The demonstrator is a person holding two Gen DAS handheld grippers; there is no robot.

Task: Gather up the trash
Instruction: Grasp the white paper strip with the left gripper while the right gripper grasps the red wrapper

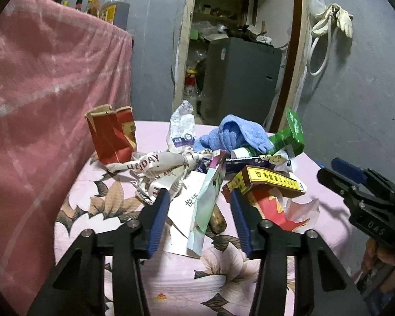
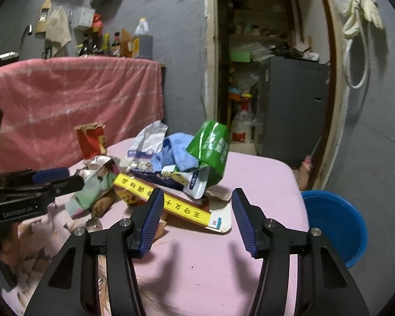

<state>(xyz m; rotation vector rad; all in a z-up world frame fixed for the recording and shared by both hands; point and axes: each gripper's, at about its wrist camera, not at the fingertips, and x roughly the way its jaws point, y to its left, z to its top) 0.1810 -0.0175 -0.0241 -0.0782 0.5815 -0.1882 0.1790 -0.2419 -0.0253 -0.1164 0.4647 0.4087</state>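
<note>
A heap of trash lies on the pink floral cloth [image 1: 223, 276]: a red paper bag [image 1: 110, 137], crumpled printed paper [image 1: 155, 168], a pale green snack pouch [image 1: 208, 202], a yellow and red carton [image 1: 266, 181], a green box [image 1: 289, 134], a blue rag [image 1: 237, 131]. My left gripper [image 1: 200, 218] is open, its jaws on either side of the pouch, not touching. My right gripper [image 2: 197, 221] is open just before the yellow carton [image 2: 171, 202], above the cloth [image 2: 250, 179]. The right gripper also shows at the left view's right edge [image 1: 355, 184].
A blue plastic basin [image 2: 334, 226] stands on the floor right of the table. A pink cloth [image 1: 47, 105] hangs over furniture at the left, with bottles [image 2: 142, 39] on top. An open doorway with a grey cabinet [image 2: 295, 110] is behind.
</note>
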